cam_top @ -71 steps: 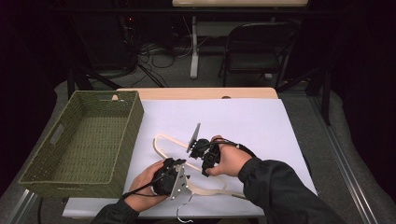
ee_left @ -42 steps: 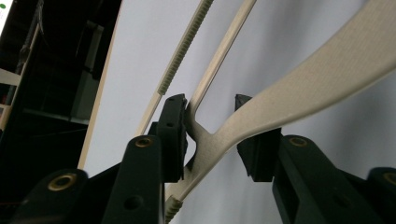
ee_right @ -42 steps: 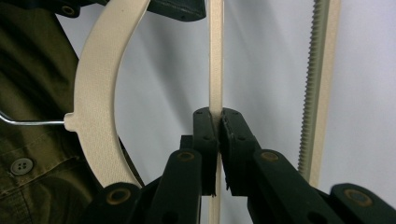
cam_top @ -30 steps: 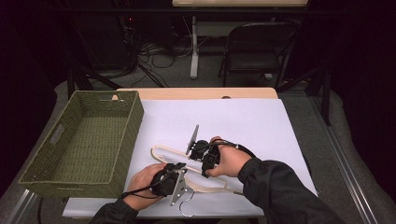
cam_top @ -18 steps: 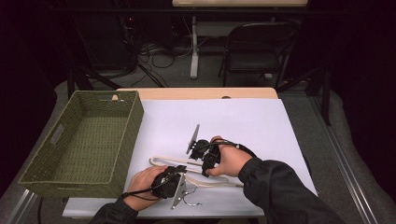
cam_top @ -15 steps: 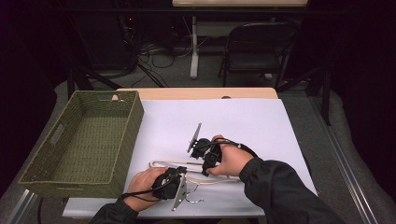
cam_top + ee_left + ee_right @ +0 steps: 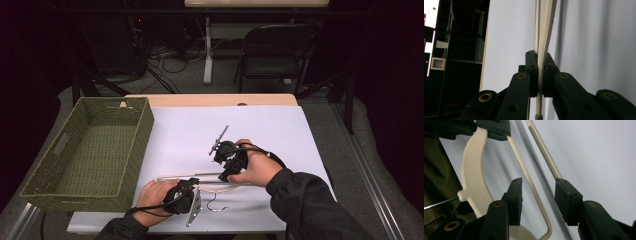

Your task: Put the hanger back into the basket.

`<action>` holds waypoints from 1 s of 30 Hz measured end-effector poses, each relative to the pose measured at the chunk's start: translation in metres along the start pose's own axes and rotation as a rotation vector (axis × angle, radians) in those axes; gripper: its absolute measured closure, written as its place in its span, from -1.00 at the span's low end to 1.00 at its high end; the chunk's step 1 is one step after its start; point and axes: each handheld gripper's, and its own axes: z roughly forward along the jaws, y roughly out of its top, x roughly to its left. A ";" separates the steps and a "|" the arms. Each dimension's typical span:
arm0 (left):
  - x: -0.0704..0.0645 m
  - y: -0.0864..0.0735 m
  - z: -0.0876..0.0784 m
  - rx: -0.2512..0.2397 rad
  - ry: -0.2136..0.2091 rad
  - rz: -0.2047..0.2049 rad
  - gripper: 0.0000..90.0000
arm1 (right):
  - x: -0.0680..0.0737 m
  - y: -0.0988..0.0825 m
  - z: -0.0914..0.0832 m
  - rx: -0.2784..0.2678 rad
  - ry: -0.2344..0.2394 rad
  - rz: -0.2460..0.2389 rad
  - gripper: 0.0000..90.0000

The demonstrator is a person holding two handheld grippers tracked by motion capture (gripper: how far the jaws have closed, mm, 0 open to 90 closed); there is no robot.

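Dark room, black folding chair (image 7: pixel 278 52) behind table (image 7: pixel 210 100)

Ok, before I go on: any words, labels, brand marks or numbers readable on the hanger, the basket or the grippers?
No text can be read in these pictures.
Hanger: only a moulded grid texture, no lettering.
Basket: plain weave, no tag in sight.
Left gripper and right gripper: bare black fingers with screws, no markings.
Bright panels at the left gripper view's edge: coloured marks, too small and blurred to read.
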 end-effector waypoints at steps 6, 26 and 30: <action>0.002 0.001 -0.001 0.034 0.006 0.024 0.93 | -0.001 -0.003 -0.007 -0.020 -0.009 0.009 0.22; 0.037 0.007 0.000 0.157 0.031 -0.088 0.93 | -0.021 -0.057 -0.044 -0.087 -0.097 0.105 0.20; 0.046 0.011 0.004 0.188 0.029 -0.121 0.93 | -0.026 -0.071 -0.049 -0.080 -0.110 0.128 0.20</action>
